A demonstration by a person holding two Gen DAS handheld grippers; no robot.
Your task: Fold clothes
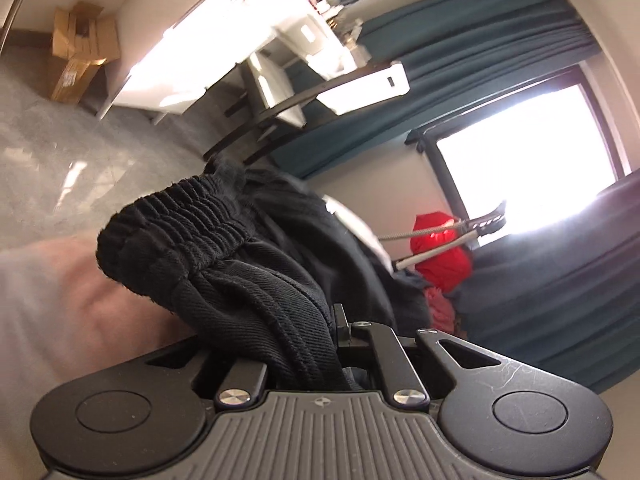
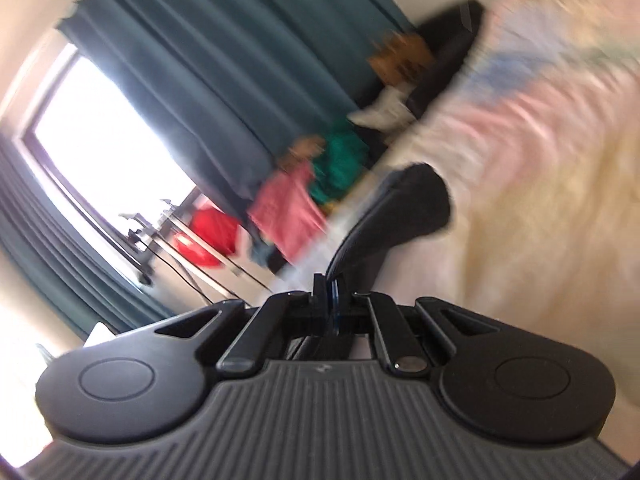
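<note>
A black garment with a ribbed elastic waistband (image 1: pixel 224 256) fills the middle of the left wrist view. My left gripper (image 1: pixel 320 344) is shut on its bunched cloth, which hides the fingertips. In the blurred right wrist view, my right gripper (image 2: pixel 330 300) is shut on another part of the black garment (image 2: pixel 404 208), which rises from the jaws and curls over above the pale patterned bedspread (image 2: pixel 540 184).
Teal curtains (image 2: pixel 224 72) and a bright window (image 1: pixel 528 160) line the wall. A red bundle (image 1: pixel 440 252), pink and green clothes (image 2: pixel 296 204), cardboard boxes (image 1: pixel 80 48) and a white desk (image 1: pixel 224 40) stand around. Grey floor (image 1: pixel 60 152) lies at left.
</note>
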